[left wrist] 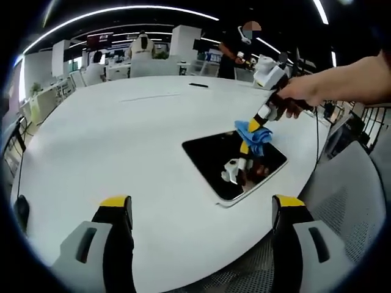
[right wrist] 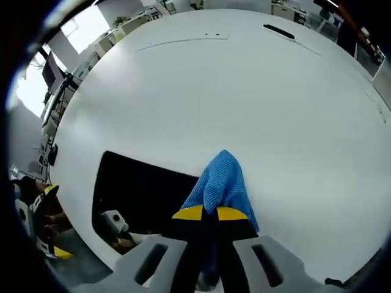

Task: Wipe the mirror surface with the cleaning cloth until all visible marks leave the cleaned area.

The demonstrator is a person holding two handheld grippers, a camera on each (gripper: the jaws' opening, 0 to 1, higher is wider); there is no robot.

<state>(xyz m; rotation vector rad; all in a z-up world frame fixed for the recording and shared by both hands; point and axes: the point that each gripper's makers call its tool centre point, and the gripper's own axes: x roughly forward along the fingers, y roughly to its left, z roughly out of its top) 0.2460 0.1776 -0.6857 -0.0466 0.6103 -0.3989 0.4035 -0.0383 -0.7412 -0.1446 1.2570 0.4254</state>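
Wiping the mirror with the blue cloth

Right claw (right wrist: 209,213) is clamping the cleaning cloth (right wrist: 221,182) on the mirror (left wrist: 215,155) at the desk's (left wrist: 122,134) right edge; left claw (left wrist: 201,207), jaws apart, is hovering near. Overlapping, flat strokes should serve best.

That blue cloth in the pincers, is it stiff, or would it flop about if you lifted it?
Probably floppy: the blue cloth bunches and folds where the right gripper pinches it, and droops over the mirror. It looks light, since a small pinch carries it. Its nubbly weave likely grips rather than slips.
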